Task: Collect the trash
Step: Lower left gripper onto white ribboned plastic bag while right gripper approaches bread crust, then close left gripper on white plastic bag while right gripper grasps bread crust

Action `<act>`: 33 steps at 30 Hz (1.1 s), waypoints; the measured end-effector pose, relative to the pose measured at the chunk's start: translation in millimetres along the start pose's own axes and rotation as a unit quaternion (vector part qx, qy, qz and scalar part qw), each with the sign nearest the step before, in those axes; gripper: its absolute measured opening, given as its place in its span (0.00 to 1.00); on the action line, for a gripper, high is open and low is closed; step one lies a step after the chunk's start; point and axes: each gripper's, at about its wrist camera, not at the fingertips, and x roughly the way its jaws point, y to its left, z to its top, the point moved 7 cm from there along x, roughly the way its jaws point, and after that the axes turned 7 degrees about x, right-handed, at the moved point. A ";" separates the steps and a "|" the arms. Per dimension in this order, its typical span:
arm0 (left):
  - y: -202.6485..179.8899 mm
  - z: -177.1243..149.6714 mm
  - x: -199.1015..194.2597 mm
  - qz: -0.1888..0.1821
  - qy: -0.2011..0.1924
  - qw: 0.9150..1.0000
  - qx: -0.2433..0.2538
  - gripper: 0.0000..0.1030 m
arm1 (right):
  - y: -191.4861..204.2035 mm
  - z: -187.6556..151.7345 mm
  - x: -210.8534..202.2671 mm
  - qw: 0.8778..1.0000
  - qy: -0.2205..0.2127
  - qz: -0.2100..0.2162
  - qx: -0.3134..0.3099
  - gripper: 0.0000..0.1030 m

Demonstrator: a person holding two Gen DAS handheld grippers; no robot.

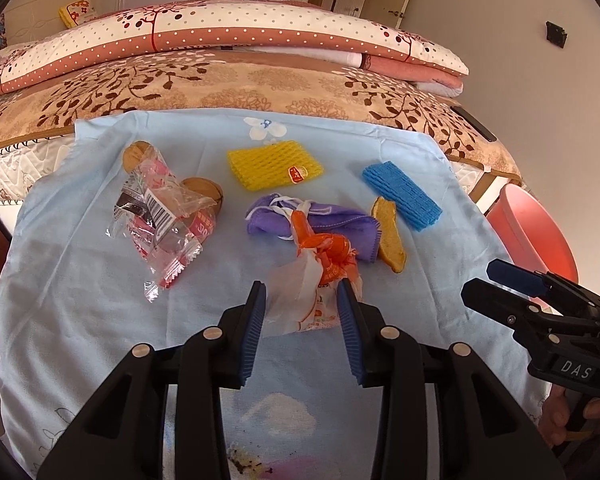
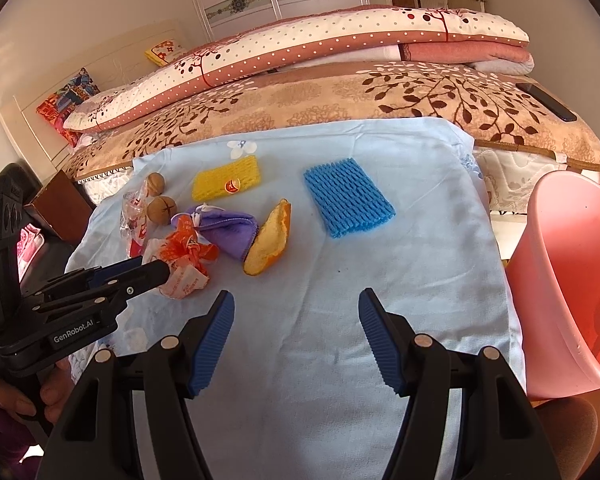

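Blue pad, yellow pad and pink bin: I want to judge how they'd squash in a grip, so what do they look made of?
Blue pad: looks like soft foam netting, matte, with an open diamond mesh. Yellow pad: apparently the same foam mesh, with a small red sticker. Pink bin: probably rigid plastic, smooth with a slight sheen and a thin moulded rim.
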 end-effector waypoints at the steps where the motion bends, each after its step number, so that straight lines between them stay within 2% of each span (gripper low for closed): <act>1: -0.2 -0.7 -0.3 -0.001 -0.001 1.000 0.002 0.36 | 0.3 1.6 0.5 1.000 -0.002 0.000 0.000 0.62; 3: -0.7 -1.2 -1.8 -0.004 -0.005 1.000 0.005 0.35 | 1.2 5.0 2.0 1.000 -0.004 0.002 0.000 0.62; 7: -3.4 -0.6 -6.6 -0.013 -0.013 1.000 0.009 0.20 | 4.6 11.2 9.4 1.000 0.002 0.014 0.005 0.62; 10: -5.0 -0.9 -11.0 -0.015 -0.019 1.000 0.013 0.16 | 7.8 13.9 19.1 1.000 0.013 0.025 0.009 0.62; 13: -3.0 -0.8 -16.5 -0.011 -0.025 1.000 0.011 0.14 | 10.2 16.8 29.9 0.999 0.021 0.029 0.014 0.59; 16: 1.5 0.3 -22.6 -0.011 -0.031 0.999 0.001 0.14 | 13.7 20.5 41.2 0.999 0.032 0.036 0.020 0.52; 21: 4.1 1.0 -31.9 -0.013 -0.040 0.999 -0.006 0.14 | 25.4 22.0 56.0 0.999 0.041 0.033 0.005 0.50; 28: 2.6 0.2 -34.5 -0.011 -0.041 0.999 -0.005 0.14 | 30.7 16.1 72.8 0.998 0.053 0.000 -0.025 0.25; 33: 2.4 1.5 -36.9 -0.011 -0.042 0.999 -0.005 0.14 | 24.0 15.2 68.4 0.998 0.052 -0.003 -0.021 0.21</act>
